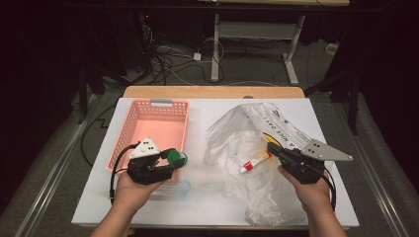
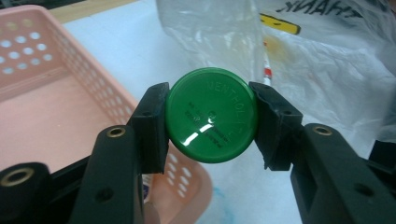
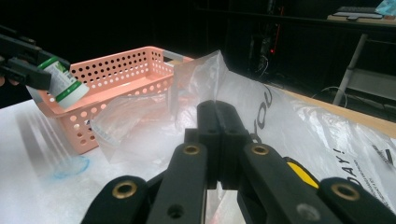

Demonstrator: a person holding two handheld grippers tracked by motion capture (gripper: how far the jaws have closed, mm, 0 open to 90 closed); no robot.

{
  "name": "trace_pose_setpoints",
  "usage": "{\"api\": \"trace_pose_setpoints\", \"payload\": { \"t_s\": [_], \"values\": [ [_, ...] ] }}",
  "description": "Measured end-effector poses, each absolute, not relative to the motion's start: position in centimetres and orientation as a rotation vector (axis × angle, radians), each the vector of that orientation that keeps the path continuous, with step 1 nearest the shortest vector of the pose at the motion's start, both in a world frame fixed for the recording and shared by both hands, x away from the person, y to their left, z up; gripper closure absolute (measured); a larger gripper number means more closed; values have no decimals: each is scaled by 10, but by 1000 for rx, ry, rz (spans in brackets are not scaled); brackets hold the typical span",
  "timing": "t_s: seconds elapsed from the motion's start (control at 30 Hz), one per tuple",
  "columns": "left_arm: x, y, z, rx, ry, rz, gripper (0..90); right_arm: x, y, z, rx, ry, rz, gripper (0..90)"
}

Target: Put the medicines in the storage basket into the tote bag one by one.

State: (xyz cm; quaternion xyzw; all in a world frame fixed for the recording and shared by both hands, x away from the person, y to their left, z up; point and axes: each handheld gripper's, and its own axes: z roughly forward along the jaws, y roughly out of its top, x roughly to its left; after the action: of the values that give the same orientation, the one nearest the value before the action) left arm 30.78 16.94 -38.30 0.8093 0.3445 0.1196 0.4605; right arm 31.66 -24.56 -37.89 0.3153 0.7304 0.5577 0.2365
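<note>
A: Start from the high view. What have the left tongs (image 1: 174,159) got?

B: A small green-capped bottle (image 1: 176,157), pinched between the jaws at the near right corner of the pink basket (image 1: 129,129). The basket sits on the left half of the white desk (image 1: 197,118).

A: And the right tongs (image 1: 271,146)?

B: Pressed together on a fold of the clear plastic bag (image 1: 232,133), which lies crumpled on the right half of the desk. A small tube with a red cap (image 1: 254,162) lies in the bag, just left of those tongs.

A: The left gripper view?

B: The round green cap (image 2: 211,121) faces the camera, clamped at both sides by the jaw pads, above the basket's rim (image 2: 182,172). The bag (image 2: 327,70) lies beyond, on the right.

A: The right gripper view?

B: The jaws meet on the bag's film (image 3: 205,79), which rises between them. At far left the bottle (image 3: 63,84) hangs tilted in the other tongs, beside the basket (image 3: 121,70); its label is too blurred to read, perhaps a medicine.
</note>
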Motion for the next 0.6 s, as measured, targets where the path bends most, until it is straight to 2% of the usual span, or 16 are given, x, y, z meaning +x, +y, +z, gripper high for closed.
{"api": "trace_pose_setpoints", "payload": {
  "t_s": [0.6],
  "values": [
    [299,129,-409,2115,765,226,505,316,-247,-378,862,1998,1532,900]
  ]
}}
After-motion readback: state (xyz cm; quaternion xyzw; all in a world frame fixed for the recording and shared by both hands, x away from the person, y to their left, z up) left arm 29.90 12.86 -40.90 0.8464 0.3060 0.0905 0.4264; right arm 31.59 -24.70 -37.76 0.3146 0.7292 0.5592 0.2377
